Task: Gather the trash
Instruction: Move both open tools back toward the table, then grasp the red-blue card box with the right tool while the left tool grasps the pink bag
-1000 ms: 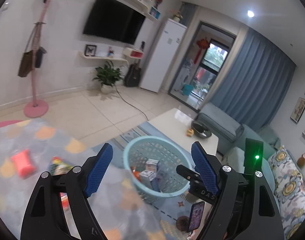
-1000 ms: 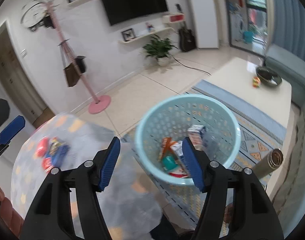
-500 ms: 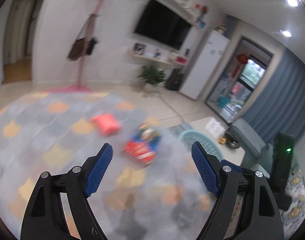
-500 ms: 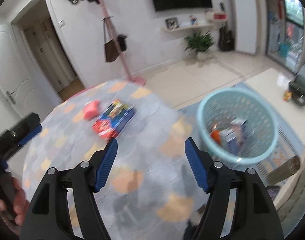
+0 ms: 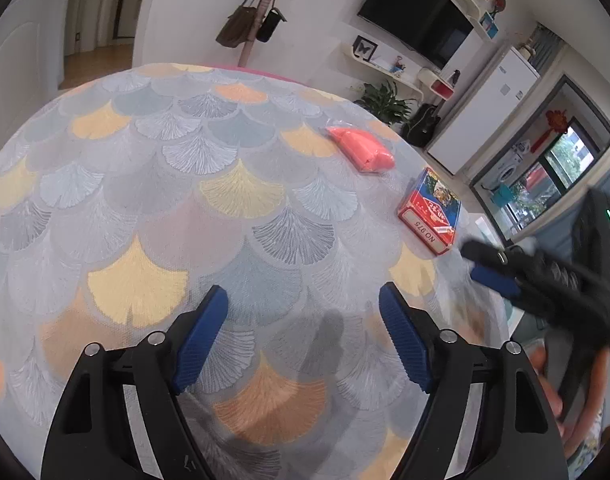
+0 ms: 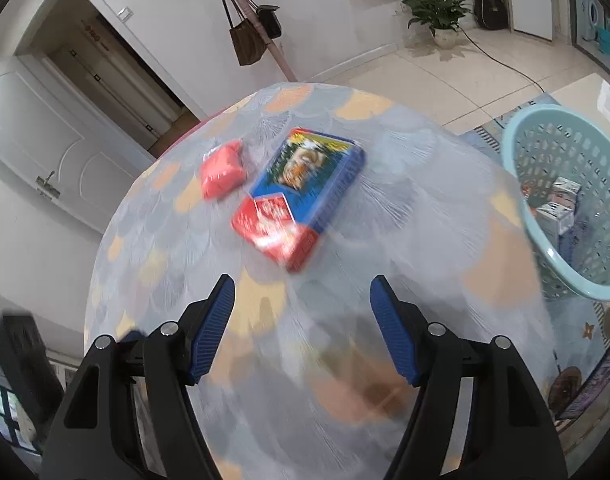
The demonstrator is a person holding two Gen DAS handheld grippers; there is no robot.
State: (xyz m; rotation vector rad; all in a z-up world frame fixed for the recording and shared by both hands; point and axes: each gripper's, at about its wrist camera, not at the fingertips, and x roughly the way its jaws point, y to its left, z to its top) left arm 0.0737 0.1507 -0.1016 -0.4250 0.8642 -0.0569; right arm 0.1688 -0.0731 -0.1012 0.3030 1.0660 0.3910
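A red and blue box [image 6: 299,196] lies on the round table [image 6: 405,208] with a red packet [image 6: 221,174] just beyond it to the left. Both show in the left wrist view, the box [image 5: 431,210] at the right edge and the packet [image 5: 363,151] beyond it. My right gripper [image 6: 303,330] is open and empty above the table, short of the box. My left gripper [image 5: 303,338] is open and empty over the table's middle. A light blue basket [image 6: 561,200] with several cartons inside stands on the floor to the right.
The right gripper's body [image 5: 545,280] reaches in from the right of the left wrist view. A pink coat stand [image 6: 253,24] with bags stands behind the table. A potted plant [image 6: 437,12] and a guitar stand by the far wall.
Both grippers swung from above the basket back over the table. The box and packet now lie ahead of them. Both stayed open.
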